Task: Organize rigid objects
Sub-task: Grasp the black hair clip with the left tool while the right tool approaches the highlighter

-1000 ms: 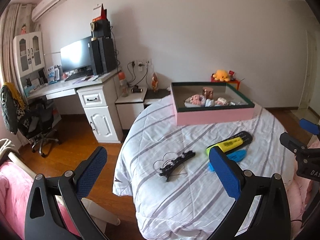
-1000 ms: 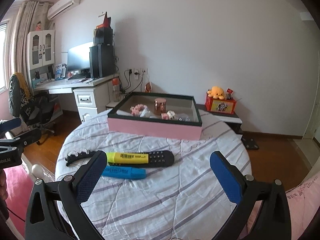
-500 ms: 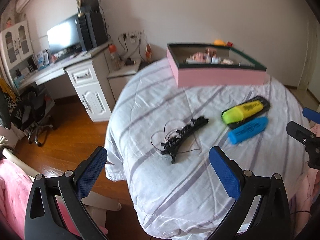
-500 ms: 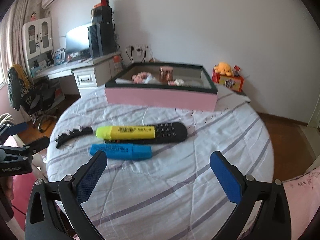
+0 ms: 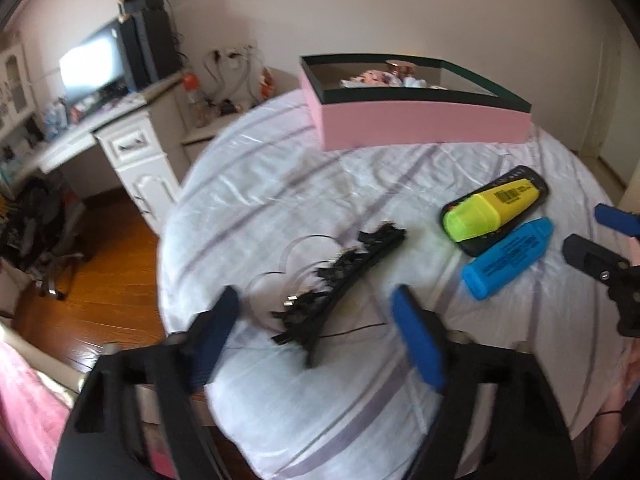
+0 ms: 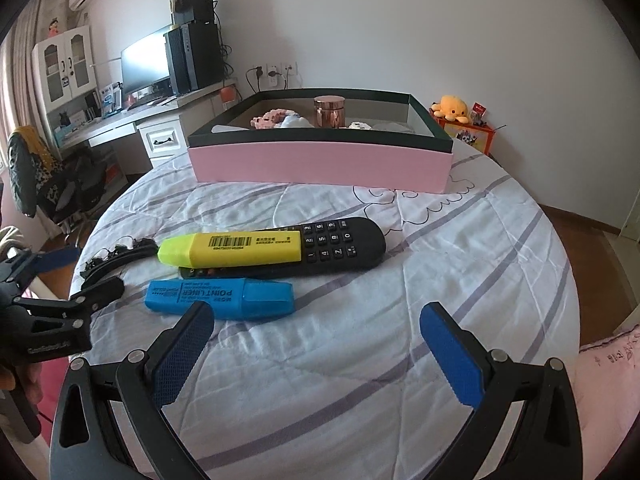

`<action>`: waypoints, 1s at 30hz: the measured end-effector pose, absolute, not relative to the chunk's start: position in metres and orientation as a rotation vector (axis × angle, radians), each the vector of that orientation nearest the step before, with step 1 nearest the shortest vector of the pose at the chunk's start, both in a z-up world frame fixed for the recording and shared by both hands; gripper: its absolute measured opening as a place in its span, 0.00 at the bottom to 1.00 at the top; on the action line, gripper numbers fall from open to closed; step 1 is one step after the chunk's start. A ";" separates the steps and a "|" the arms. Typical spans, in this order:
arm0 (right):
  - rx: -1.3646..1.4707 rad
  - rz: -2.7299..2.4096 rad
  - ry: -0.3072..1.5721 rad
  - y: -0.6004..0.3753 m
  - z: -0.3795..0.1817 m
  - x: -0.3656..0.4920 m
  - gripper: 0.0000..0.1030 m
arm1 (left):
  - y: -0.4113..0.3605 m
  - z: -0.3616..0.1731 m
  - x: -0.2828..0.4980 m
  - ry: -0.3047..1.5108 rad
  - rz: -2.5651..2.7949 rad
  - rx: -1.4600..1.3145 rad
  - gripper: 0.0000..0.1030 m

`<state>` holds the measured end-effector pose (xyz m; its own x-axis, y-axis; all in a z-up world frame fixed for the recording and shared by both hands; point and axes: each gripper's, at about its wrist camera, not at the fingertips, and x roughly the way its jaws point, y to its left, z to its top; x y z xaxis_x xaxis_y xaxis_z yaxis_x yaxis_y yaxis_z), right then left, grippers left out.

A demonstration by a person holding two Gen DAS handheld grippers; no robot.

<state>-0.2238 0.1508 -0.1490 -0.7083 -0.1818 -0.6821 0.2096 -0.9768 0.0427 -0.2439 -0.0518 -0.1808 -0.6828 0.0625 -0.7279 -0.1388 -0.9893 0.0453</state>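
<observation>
The left tool (image 5: 316, 320), jaws closing but still unclenched, hangs blurred over the black hair clip (image 5: 340, 284) on the table (image 6: 460, 280), while the right tool (image 6: 316, 344) gapes empty near the blue highlighter (image 6: 220, 298), whose near edge its finger hides.

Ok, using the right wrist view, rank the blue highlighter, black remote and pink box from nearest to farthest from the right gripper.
1. Blue highlighter, just ahead of the right gripper, toward its left finger.
2. Black remote, behind it, under the yellow highlighter.
3. Pink box, at the table's far edge.
</observation>
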 end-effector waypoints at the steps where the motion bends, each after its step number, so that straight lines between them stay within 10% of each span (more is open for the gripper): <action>1: 1.082 -2.719 0.051 0.151 -0.149 -0.225 1.00 | -0.050 -0.181 -0.244 0.145 2.773 -1.192 0.62; 7: 1.100 -2.710 0.043 0.152 -0.152 -0.227 1.00 | -0.040 -0.179 -0.244 0.141 2.701 -1.161 0.26; 30: 1.131 -2.679 -0.012 0.159 -0.156 -0.219 1.00 | -0.011 -0.176 -0.229 0.117 2.591 -1.142 0.26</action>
<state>-0.2186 0.1588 -0.1556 -0.6747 -0.2164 -0.7057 0.2100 -0.9728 0.0975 -0.2290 -0.0109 -0.1757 -0.6359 0.2443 -0.7321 -0.3093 -0.9497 -0.0483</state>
